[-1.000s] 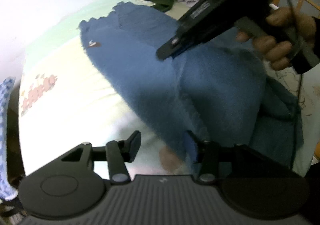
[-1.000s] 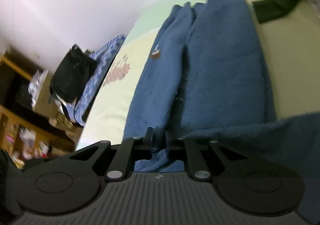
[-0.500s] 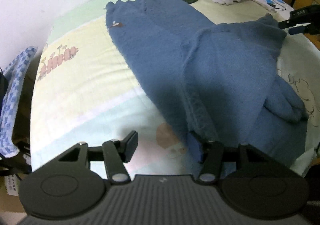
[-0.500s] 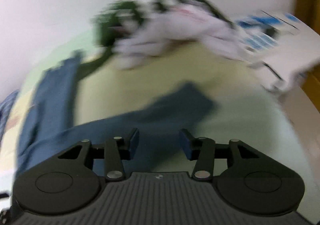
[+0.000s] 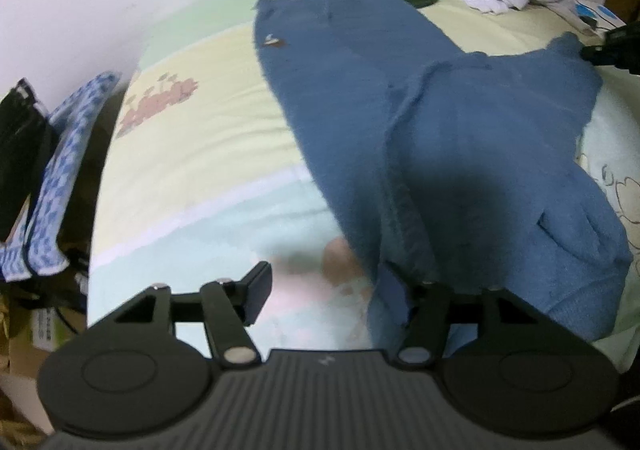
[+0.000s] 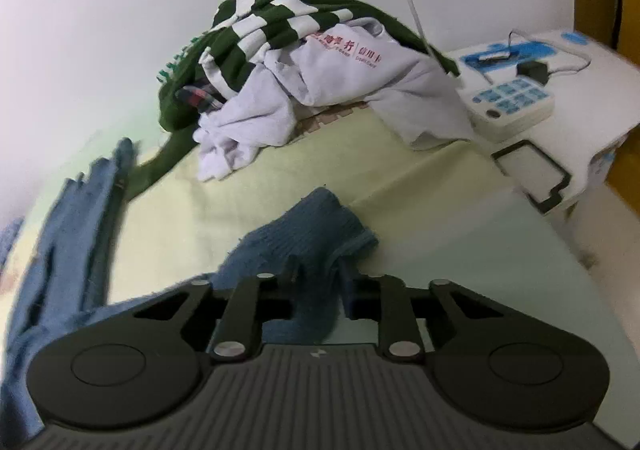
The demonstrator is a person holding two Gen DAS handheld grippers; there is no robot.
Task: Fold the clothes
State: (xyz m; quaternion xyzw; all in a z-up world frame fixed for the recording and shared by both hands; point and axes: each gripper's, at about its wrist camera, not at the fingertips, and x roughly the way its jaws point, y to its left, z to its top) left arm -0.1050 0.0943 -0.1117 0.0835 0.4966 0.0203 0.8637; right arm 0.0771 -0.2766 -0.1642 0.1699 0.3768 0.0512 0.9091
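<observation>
A blue fleece garment (image 5: 400, 109) lies spread on the bed, its far hem toward the wall and one sleeve laid out to the right. My left gripper (image 5: 332, 286) is open at the garment's near left edge; its right finger is against the cloth. My right gripper (image 6: 320, 270) has closed most of the way around the blue sleeve cuff (image 6: 320, 226) at the bed's right side. Its tip also shows in the left wrist view (image 5: 612, 45), at the cuff.
A pile of green-striped and white clothes (image 6: 304, 61) sits at the far end by the wall. A white box with a keypad device and cables (image 6: 516, 97) lies at the right. A blue checked cloth and a black bag (image 5: 52, 165) hang off the bed's left side.
My right gripper let go of the cloth over the garment, swung right to the sleeve cuff and closed on it. The left gripper stayed open at the near edge.
</observation>
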